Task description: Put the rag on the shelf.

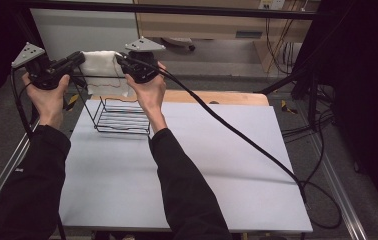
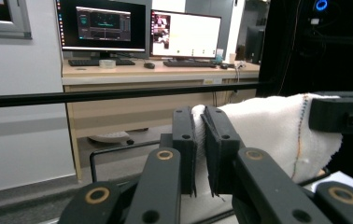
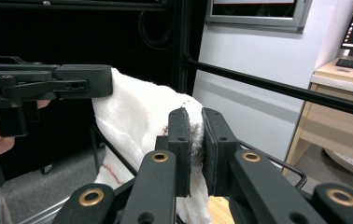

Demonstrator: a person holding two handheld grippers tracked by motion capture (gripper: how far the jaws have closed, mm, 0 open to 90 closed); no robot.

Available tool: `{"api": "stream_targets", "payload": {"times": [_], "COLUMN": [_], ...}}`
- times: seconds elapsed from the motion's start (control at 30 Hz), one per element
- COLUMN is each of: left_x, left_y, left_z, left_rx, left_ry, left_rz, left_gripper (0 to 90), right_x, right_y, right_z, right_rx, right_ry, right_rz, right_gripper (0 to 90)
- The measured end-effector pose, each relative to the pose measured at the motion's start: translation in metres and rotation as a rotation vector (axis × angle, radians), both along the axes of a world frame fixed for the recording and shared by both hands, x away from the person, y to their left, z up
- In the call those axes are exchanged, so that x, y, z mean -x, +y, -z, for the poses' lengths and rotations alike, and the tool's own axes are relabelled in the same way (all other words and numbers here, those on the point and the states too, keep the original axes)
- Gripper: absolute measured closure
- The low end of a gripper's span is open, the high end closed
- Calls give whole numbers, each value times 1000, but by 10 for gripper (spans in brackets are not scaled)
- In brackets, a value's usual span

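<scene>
The left gripper is closed on one upper corner of a white cloth, and the right gripper is closed on the other upper corner. The cloth is stretched between the two grippers and hangs down from them as a flat sheet.

In the left gripper view, the two black jaws of the left gripper stand almost together, and the edge of the white cloth is pinched between the pads. From there the cloth runs to the right, where the other gripper holds its far corner. A thin coloured seam runs down the cloth near that far corner.

In the right gripper view, the right gripper has the same narrow gap, with the white cloth pressed between its pads. The cloth goes to the left from it, up to the left gripper.

In the high view, a black wire rack stands on the grey table, just under and in front of both grippers. The lower edge of the cloth hangs behind the upper rim of the rack; I cannot tell if it touches the wire. Both hands are raised above the table at the far left part.
</scene>
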State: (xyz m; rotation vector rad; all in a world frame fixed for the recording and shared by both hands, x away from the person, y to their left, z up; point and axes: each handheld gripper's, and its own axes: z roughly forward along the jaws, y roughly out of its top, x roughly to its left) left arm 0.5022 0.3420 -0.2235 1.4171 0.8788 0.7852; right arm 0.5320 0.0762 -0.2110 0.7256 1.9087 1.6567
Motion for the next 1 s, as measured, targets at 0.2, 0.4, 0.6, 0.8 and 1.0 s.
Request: {"api": "stream_targets", "payload": {"times": [0.2,0.4,0.6,0.8,1.0], "left_x": [5,16,30,40,46], "left_y": [2,5,9,9,9], "left_z": [5,8,14,18,11], "left_rx": [0,-15,-21,-38,-63], "left_ry": [24,25,54,93,104], "left_rz": [13,29,37,34,18], "left_gripper": [833,828,821,802,784], "right_x": [6,14,24,28,31], "right_y": [-1,-1,1,-1,0], "right_z": [2,3,8,15,20], "right_rx": [16,47,102,106,130], "right_ry": [4,-3,-7,17,18], "right_rz": [-17,-39,-62,-81,-93], "right_gripper": [831,828,826,824,824]}}
